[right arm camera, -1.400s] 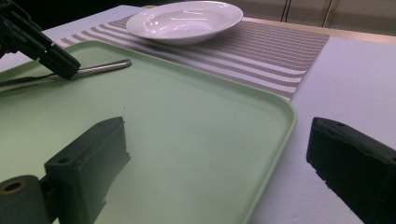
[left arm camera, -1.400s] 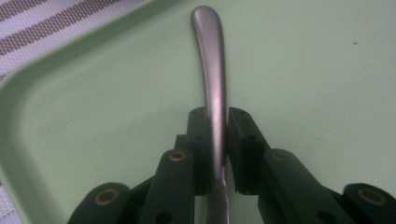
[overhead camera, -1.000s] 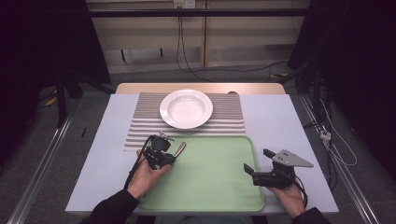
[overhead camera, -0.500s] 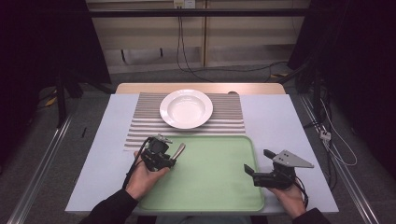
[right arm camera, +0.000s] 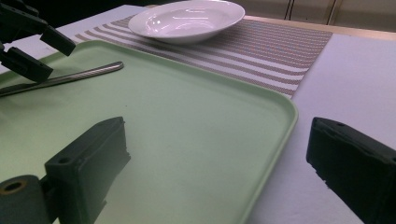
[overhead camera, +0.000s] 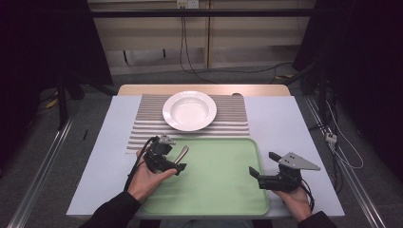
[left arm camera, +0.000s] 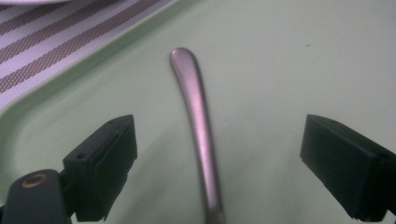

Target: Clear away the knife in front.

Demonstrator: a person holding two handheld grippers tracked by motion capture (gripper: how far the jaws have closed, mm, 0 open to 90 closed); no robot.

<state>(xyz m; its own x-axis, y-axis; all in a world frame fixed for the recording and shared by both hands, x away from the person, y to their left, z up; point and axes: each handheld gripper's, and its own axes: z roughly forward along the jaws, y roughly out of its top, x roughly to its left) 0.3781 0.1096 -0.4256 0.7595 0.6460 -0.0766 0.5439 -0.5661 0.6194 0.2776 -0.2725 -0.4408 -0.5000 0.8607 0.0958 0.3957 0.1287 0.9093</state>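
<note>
Landmark: green tray (overhead camera: 214, 190), lying on the table (overhead camera: 280, 123) nearest the person

Left gripper (overhead camera: 172, 160): held over the tray's far left corner, inside the rim. Its jaws have just been opening and now stand spread wide. The metal utensil handle (left arm camera: 198, 121) lies flat on the tray floor between the 2 jaws, touching neither pad (left arm camera: 109, 158); clear gaps show on both sides in the left gripper view. Handle tip points toward the tray's far edge. The utensil's working end is hidden below the frame, so its type cannot be told

Right gripper (overhead camera: 259, 176): held at the tray's right edge, near the tray's front right corner, jaws spread with nothing between them. In the right gripper view 1 jaw sits over the tray floor, the other beyond the rim over bare table

Striped placemat (overhead camera: 233, 118): just beyond the tray's far edge, touching or slightly tucked under it

White bowl (overhead camera: 189, 110): on the placemat, beyond the tray's far edge, well apart from both grippers
</note>
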